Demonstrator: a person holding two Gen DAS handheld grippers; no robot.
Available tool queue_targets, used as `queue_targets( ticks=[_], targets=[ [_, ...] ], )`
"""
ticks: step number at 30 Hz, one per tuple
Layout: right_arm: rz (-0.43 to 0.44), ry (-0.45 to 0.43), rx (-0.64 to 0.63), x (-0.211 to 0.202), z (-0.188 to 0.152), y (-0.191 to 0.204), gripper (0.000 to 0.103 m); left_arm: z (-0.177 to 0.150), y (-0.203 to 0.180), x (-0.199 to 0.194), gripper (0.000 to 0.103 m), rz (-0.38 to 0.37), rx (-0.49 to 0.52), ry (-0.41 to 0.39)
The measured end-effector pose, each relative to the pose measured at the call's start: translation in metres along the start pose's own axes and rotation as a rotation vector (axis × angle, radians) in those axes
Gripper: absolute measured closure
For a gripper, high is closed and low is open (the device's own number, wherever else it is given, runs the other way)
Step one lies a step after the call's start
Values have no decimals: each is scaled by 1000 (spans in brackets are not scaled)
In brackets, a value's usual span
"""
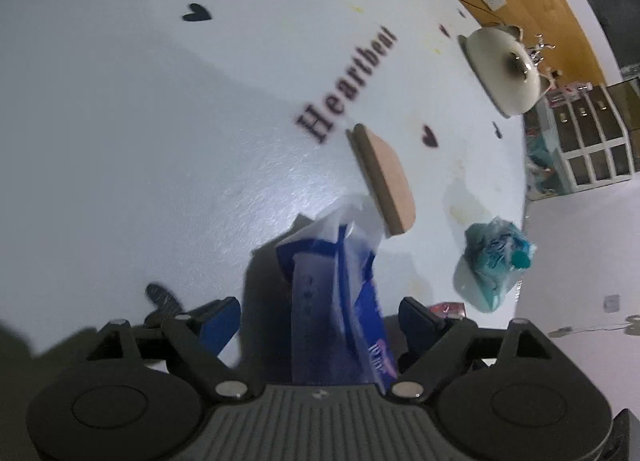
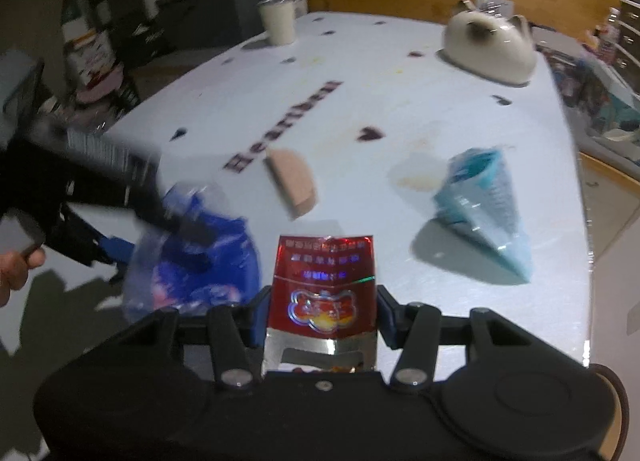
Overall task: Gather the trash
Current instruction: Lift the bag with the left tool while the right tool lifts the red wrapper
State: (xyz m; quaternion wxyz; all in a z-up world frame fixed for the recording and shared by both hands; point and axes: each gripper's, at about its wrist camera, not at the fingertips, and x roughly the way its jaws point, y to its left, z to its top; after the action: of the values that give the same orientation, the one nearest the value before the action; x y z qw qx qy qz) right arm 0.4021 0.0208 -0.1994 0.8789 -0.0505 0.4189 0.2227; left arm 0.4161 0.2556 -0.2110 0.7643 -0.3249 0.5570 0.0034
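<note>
Far left in the right wrist view, a hand (image 2: pixel 14 275) carries the left gripper (image 2: pixel 160 237), blurred, over the blue bag (image 2: pixel 200 265). Seen from its own camera, the left gripper (image 1: pixel 320 321) has its jaws spread wide, the blue bag (image 1: pixel 340 293) standing between them with neither pad pressing on it. Next along, the right gripper (image 2: pixel 320 313) has its jaws closed partway on the red packet (image 2: pixel 324 289), pads tight on both edges, the packet upright in the grip. Behind it on the white bench (image 2: pixel 360 121), the tan block (image 2: pixel 292 181) lies just beside the "Heartbeat" lettering (image 2: pixel 284 125). Further right, the teal wrapper (image 2: pixel 484 205) sits crumpled near the bench's right edge, well apart from the block. At the back, a cup (image 2: pixel 278 23) stands on the left and a cream teapot (image 2: pixel 492 45) on the right.
</note>
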Motion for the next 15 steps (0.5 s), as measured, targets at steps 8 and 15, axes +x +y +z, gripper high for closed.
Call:
queue_targets(
  ticks=[8, 15],
  targets=[
    [10, 23, 8, 5, -11, 13, 50, -20, -6, 1, 23, -32, -34, 2],
    [32, 30, 4, 8, -14, 20, 50, -25, -11, 8, 79, -21, -30, -6]
  ],
)
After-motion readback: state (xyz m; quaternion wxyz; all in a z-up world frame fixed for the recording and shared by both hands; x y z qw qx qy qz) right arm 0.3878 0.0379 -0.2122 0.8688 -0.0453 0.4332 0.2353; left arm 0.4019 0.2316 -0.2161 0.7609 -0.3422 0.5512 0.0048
